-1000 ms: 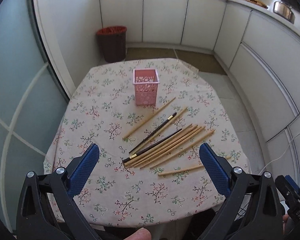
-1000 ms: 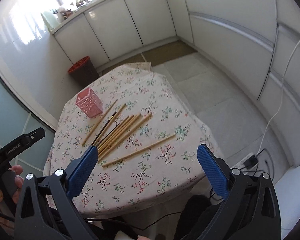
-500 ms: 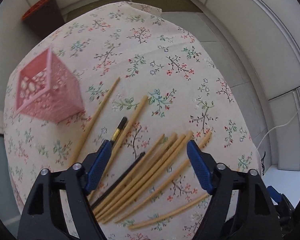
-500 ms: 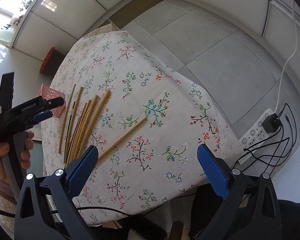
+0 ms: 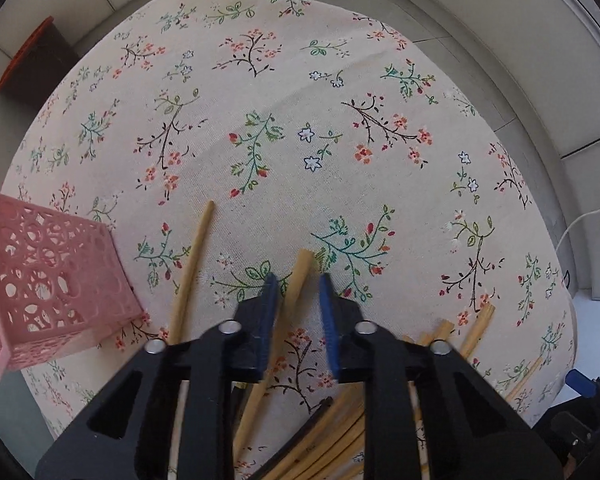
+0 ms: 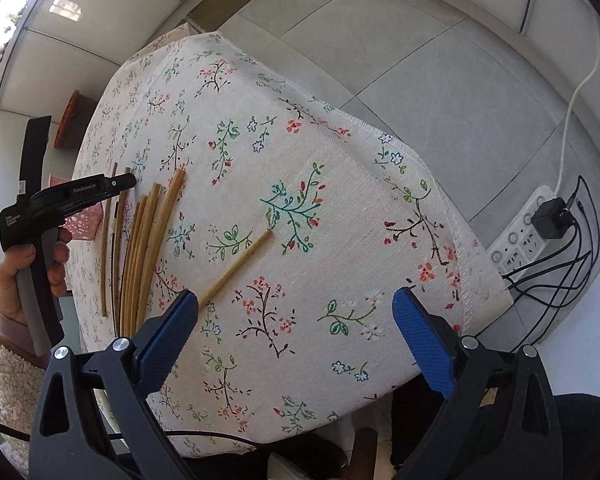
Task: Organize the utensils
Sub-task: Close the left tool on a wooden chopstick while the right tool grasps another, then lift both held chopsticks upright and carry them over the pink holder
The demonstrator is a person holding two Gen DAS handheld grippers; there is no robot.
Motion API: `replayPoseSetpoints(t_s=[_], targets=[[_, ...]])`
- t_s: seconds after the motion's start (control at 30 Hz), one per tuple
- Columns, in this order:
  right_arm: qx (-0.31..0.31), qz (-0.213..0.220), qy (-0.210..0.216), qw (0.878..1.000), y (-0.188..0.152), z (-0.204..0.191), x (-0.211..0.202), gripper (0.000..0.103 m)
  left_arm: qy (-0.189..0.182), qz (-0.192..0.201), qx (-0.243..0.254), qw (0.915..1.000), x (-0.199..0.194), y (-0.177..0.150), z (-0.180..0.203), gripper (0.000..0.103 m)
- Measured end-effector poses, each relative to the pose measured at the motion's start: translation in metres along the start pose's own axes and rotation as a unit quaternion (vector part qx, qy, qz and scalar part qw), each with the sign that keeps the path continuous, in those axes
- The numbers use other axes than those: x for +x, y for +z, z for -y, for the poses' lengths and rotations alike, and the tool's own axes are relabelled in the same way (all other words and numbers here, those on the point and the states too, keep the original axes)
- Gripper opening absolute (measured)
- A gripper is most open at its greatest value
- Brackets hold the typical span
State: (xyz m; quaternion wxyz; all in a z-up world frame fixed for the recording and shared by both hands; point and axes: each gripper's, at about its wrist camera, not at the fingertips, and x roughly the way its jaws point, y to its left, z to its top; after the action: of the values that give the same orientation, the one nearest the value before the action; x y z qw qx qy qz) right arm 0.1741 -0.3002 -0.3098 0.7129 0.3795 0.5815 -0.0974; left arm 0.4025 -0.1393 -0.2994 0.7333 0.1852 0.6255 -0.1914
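Change: since half a second earlier the left gripper [image 5: 296, 280] had dropped low over the desk [image 5: 340, 80] and its jaws had narrowed from wide apart to a slim gap.
Left jaws: nearly clenched either side of one bamboo chopstick [image 5: 300, 276] at lower centre; contact could not be told.
Right jaws: the right gripper [image 6: 296, 312] was released, blue ribbed pads wide apart above the cloth, much as before.
Chopsticks: slender round bamboo sticks; a bundle [image 6: 144, 248] lay at left centre of the right view, a single stick [image 6: 236, 268] apart at centre.
Basket: pink perforated plastic basket [image 5: 52, 280], square, at the left edge.
Cloth: woven, cream, floral print.
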Motion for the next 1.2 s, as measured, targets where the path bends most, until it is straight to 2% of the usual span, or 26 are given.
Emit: replayPoseSetpoints(t_s=[0.13,0.23,0.3,0.43,0.6,0.67,0.7,0.73,0.83,0.9,1.0,1.2], targets=[[0.033,-0.021,-0.008,0.999,0.001,-0.011,0.010,0.082,0.005,0.031,0.011,0.9994,-0.006,-0.014,0.006,0.010],[0.044,-0.017,-0.018,0.999,0.002,-0.026,0.011,0.078,-0.007,0.073,0.001,0.9973,-0.037,-0.036,0.003,0.010],[0.046,-0.011,-0.040,0.998,0.003,-0.036,0.015,0.075,-0.017,0.106,-0.006,0.9942,-0.066,-0.052,-0.002,0.010],[0.080,-0.013,-0.087,0.993,0.010,-0.042,0.031,0.064,-0.038,0.174,-0.022,0.9838,-0.125,-0.099,-0.010,0.010],[0.119,0.003,-0.150,0.981,0.022,-0.059,0.040,0.050,-0.040,0.244,-0.036,0.9683,-0.173,-0.149,-0.010,0.010],[0.120,0.016,-0.178,0.977,0.022,-0.067,0.042,0.028,-0.051,0.263,-0.050,0.9622,-0.189,-0.167,-0.013,0.010],[0.115,0.024,-0.186,0.976,0.020,-0.070,0.042,0.024,-0.056,0.270,-0.056,0.9596,-0.196,-0.177,-0.016,0.010],[0.113,0.031,-0.189,0.975,0.018,-0.072,0.043,0.015,-0.060,0.276,-0.060,0.9574,-0.201,-0.180,-0.020,0.010],[0.117,0.044,-0.175,0.977,0.014,-0.071,0.039,0.009,-0.066,0.289,-0.070,0.9526,-0.212,-0.192,-0.026,0.010],[0.127,0.036,-0.140,0.981,0.013,-0.067,0.038,0.005,-0.069,0.292,-0.074,0.9510,-0.216,-0.197,-0.028,0.009],[0.123,0.047,-0.102,0.986,0.003,-0.066,0.024,0.005,-0.070,0.301,-0.081,0.9476,-0.224,-0.207,-0.033,0.008],[0.071,0.083,-0.041,0.993,-0.011,-0.083,-0.022,0.005,-0.070,0.330,-0.093,0.9368,-0.247,-0.220,-0.035,0.007]])
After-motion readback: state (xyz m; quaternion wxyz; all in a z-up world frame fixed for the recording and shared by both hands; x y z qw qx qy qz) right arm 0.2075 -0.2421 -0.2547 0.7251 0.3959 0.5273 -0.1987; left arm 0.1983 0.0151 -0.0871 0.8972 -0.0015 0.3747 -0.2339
